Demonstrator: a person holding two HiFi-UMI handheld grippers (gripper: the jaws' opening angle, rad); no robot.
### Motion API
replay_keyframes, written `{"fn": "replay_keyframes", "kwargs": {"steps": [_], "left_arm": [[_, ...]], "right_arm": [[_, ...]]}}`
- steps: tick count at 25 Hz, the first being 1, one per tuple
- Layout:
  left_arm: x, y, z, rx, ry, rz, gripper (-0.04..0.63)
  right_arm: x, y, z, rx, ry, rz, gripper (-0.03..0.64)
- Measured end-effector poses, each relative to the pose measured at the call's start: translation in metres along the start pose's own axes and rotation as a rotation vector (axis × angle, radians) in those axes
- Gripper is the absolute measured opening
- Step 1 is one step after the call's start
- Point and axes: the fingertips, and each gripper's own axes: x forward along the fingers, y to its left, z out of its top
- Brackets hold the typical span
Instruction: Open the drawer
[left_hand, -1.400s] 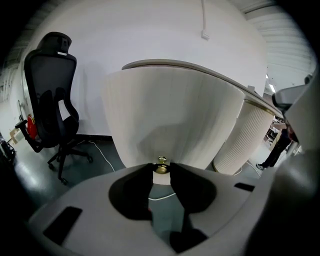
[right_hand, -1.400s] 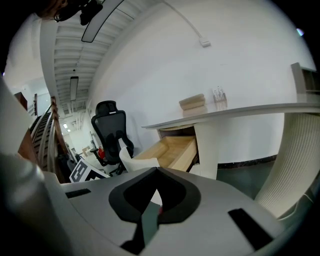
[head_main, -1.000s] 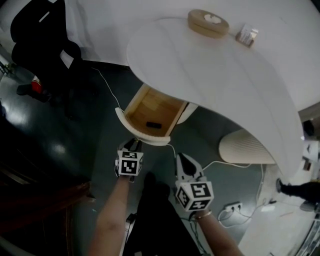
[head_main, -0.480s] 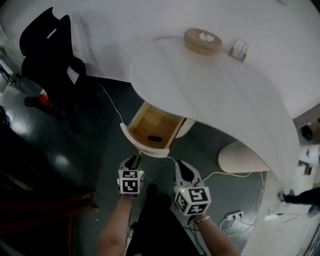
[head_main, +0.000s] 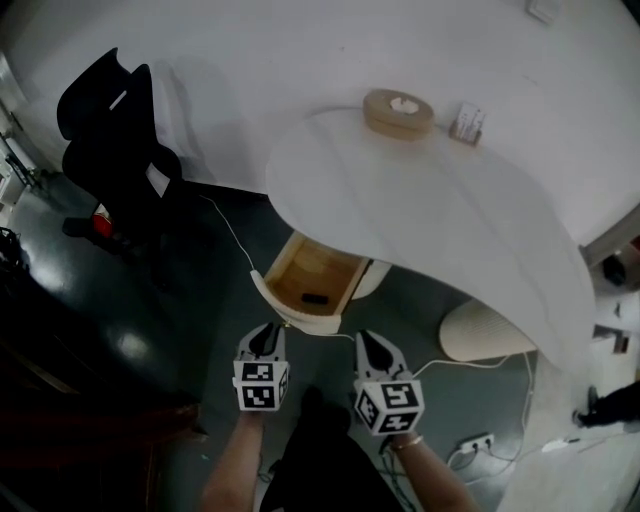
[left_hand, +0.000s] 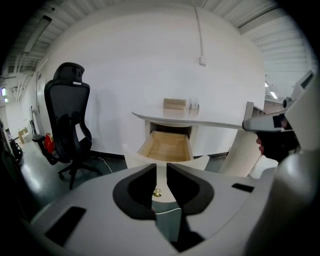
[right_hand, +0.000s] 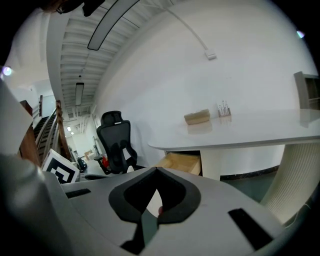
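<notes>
The wooden drawer (head_main: 312, 278) stands pulled out from under the white curved table (head_main: 440, 220), its white curved front (head_main: 300, 320) toward me. A small dark thing (head_main: 315, 298) lies inside it. My left gripper (head_main: 266, 337) hangs just short of the drawer front without touching it; its jaws are closing to a narrow gap with nothing between them. In the left gripper view, the left gripper (left_hand: 161, 167) points at the drawer (left_hand: 165, 145), and the small brass knob (left_hand: 157, 192) shows through the gap. My right gripper (head_main: 371, 343) is beside it, shut and empty, as the right gripper (right_hand: 156, 172) view shows.
A black office chair (head_main: 115, 130) stands at the left. On the table sit a round wooden box (head_main: 398, 110) and a small holder (head_main: 466, 122). A white ribbed cylinder (head_main: 485, 330) stands under the table's right side. Cables and a power strip (head_main: 475, 442) lie on the dark floor.
Both grippers have lifted and drawn back from the drawer front, the left one more. The left jaws have narrowed. The drawer stays open.
</notes>
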Motion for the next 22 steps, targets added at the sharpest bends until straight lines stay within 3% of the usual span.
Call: {"fn": "replay_keyframes", "kwargs": {"steps": [15,22], "left_arm": [[-0.064,-0.022,0.083,0.051,-0.195,-0.019,0.010],[-0.082,-0.035,0.106,0.066,-0.245,-0.034,0.005]], "right_arm": [[-0.027,-0.006,0.037,-0.034,-0.053,-0.006,0.003],[-0.038,-0.004,0.051,-0.037,-0.068,0.016,0.003]]}}
